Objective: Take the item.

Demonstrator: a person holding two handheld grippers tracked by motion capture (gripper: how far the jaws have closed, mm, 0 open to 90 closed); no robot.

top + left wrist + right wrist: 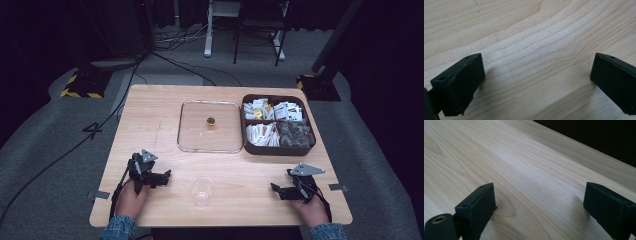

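Clear plastic, a small cup [202,191] stands upright near the table's near edge, about midway between the two grippers and apart from both. Farther off, at the middle of the wooden table [150,120], lies a square glass lid [210,126] with rounded corners, flat on the wood, with a small brass-coloured knob [211,121] at its centre. Just beside its right edge, touching or nearly so, sits a dark brown tray [278,149] split into four compartments: packets fill the two far ones and the near left one, and a grey crumpled heap fills the near right one; what the packets hold is too small to tell.

Left of the cup, the left gripper [162,178] rests on the wood in the person's left hand [131,197], pointing right toward the cup. Its own view looks down on bare wood grain, with the jaws spread wide and nothing between them.

Right of the cup, the right gripper [276,190] lies low on the table in the right hand [311,207], pointing left. Its view shows its jaws also wide apart over bare wood, with the table's edge and dark floor beyond.

Denim sleeves [118,228] show at the near edge.
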